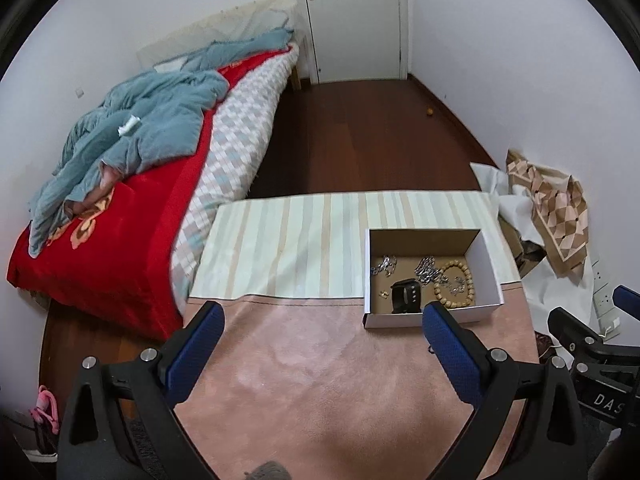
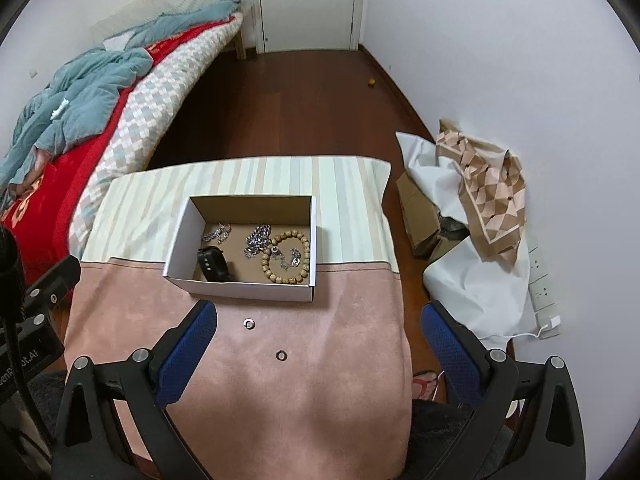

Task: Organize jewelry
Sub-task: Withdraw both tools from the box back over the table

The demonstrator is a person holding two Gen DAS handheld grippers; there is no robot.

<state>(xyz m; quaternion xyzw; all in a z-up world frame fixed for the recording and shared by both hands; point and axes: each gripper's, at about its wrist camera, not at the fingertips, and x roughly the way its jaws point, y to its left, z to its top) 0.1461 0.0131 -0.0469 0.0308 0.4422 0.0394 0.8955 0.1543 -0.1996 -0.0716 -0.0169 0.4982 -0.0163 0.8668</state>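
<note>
Jewelry sits mostly inside a shallow white cardboard box (image 2: 240, 288) on the desk (image 2: 320, 400), which is covered by a pink cloth near the cameras and a pale striped cloth (image 2: 256, 176) farther off; the box straddles the seam between the two. On its brown floor lie a wooden bead bracelet (image 2: 286, 258) at the right, a silver chain (image 2: 258, 240) just left of it and overlapping its edge, a smaller silver piece (image 2: 216, 233) toward the back left, and a black watch-like band (image 2: 214, 265) at the front left. In the left wrist view a tiny pale item, perhaps an earring, lies near the band, too small to identify. Two rings remain outside on the pink cloth: a silver ring (image 2: 249, 323) just in front of the box and a darker ring (image 2: 281, 355) a little nearer the right gripper (image 2: 320, 320). That gripper hangs above the cloth with its blue-padded jaws spread wide and nothing between them, both rings lying between the finger lines. The left gripper (image 1: 322, 316) is likewise wide open and empty, off to the left of the box, its right finger overlapping the box's near corner in view. A bed (image 1: 120, 220) with a red cover and a crumpled blue-grey blanket (image 1: 140, 128) stands to the left, and a closed white door (image 1: 352, 20) at the far end of the dark wood floor.
</note>
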